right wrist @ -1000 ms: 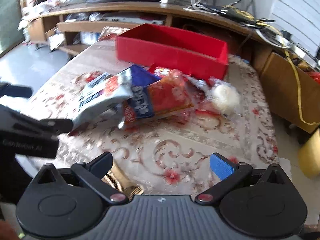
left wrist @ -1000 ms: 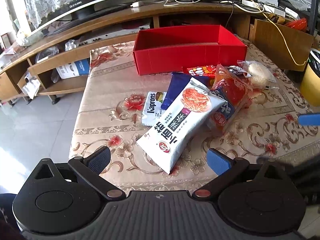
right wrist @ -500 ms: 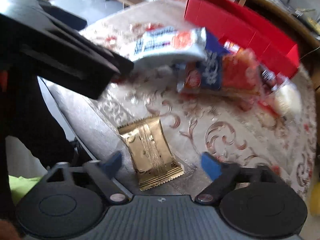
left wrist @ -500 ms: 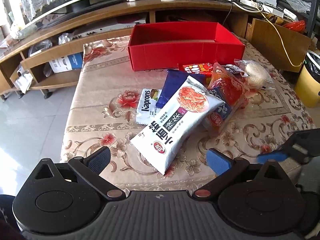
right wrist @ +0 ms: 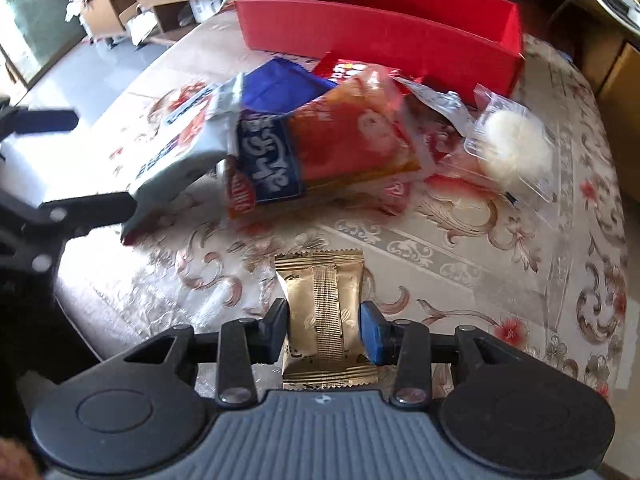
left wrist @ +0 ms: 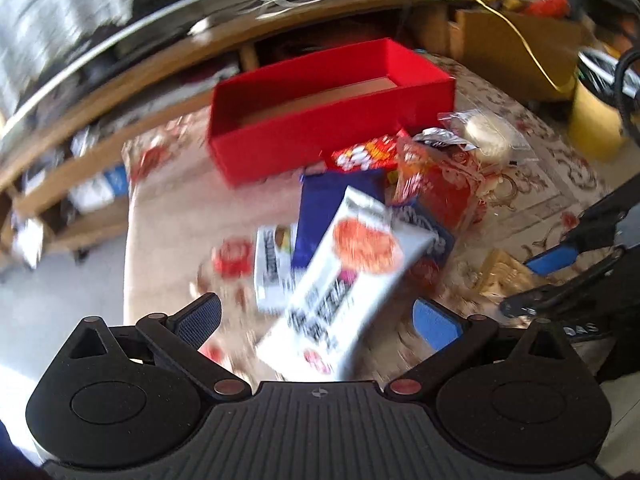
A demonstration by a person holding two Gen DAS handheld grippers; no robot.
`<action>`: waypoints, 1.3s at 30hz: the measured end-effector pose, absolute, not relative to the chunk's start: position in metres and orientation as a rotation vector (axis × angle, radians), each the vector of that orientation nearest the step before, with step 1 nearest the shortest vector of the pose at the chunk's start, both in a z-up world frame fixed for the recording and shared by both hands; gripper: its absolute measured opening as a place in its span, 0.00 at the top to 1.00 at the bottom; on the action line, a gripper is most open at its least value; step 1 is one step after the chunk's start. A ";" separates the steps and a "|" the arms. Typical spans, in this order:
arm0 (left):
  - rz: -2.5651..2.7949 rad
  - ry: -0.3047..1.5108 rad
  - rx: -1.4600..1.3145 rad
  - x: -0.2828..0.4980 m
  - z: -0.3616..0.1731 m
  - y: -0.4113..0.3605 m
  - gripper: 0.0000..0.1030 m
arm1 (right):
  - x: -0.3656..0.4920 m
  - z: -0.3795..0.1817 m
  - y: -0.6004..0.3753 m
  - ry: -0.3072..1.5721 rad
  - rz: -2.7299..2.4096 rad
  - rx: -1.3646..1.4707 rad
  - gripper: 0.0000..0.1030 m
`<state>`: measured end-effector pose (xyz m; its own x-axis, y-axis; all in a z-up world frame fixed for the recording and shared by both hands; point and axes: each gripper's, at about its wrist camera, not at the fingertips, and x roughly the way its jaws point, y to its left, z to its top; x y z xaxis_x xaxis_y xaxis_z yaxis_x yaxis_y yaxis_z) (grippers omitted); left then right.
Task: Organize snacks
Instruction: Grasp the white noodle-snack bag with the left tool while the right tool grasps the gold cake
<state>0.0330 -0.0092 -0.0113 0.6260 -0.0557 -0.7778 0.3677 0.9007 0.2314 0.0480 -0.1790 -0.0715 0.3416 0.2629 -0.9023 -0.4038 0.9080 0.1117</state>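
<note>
My right gripper (right wrist: 323, 326) is shut on a gold snack packet (right wrist: 320, 300) at the near edge of the table; the packet also shows in the left wrist view (left wrist: 502, 272). My left gripper (left wrist: 316, 320) is open, with the long white noodle packet (left wrist: 340, 292) lying between its fingers; that view is blurred. Behind lies a pile: a blue packet (right wrist: 280, 88), an orange-red bag (right wrist: 344, 148), a small white Kaprons packet (left wrist: 272, 260) and a clear-wrapped white bun (right wrist: 516, 148). An open red box (right wrist: 380, 36) stands at the back, and I see nothing in the visible part.
The table has a floral cloth (right wrist: 460, 248). A wooden shelf unit (left wrist: 120, 92) with cables runs behind the box. A yellow bin (left wrist: 592, 120) stands at the right. Floor lies to the left of the table (right wrist: 100, 80).
My right gripper has closed on the gold packet, which lay between its open fingers before. My left gripper has moved in over the near end of the white noodle packet.
</note>
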 end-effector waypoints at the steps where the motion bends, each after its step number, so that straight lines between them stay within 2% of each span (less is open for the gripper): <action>1: -0.273 0.857 0.414 0.038 -0.012 -0.011 0.00 | 0.048 -0.072 -0.179 1.141 0.435 -0.138 0.63; 6: -0.335 0.874 0.488 0.059 -0.026 -0.019 0.01 | 0.048 -0.069 -0.183 1.124 0.432 -0.134 0.62; 10: -0.371 0.954 0.545 0.065 -0.050 -0.027 0.02 | 0.046 -0.066 -0.180 1.111 0.431 -0.126 0.61; 13: -0.348 0.995 0.602 0.070 -0.065 -0.031 0.06 | 0.047 -0.068 -0.182 1.102 0.439 -0.109 0.57; 15: -0.336 1.031 0.570 0.079 -0.066 -0.028 0.09 | 0.048 -0.068 -0.185 1.108 0.463 -0.073 0.45; 18: -0.352 1.077 0.486 0.085 -0.062 -0.021 0.23 | 0.050 -0.069 -0.187 1.116 0.498 -0.014 0.31; 19: -0.355 1.079 0.477 0.084 -0.061 -0.021 0.26 | 0.050 -0.070 -0.186 1.116 0.502 -0.017 0.31; 20: -0.364 1.079 0.474 0.083 -0.060 -0.022 0.34 | 0.050 -0.069 -0.186 1.117 0.500 -0.020 0.33; 23: -0.375 1.086 0.440 0.074 -0.057 -0.024 0.38 | 0.049 -0.067 -0.184 1.104 0.441 -0.092 0.63; 27: -0.365 1.065 0.428 0.064 -0.053 -0.031 0.43 | 0.047 -0.066 -0.185 1.097 0.405 -0.130 0.63; 39: -0.294 1.025 0.295 0.059 -0.029 -0.040 0.51 | 0.041 -0.031 -0.191 0.994 0.358 -0.100 0.63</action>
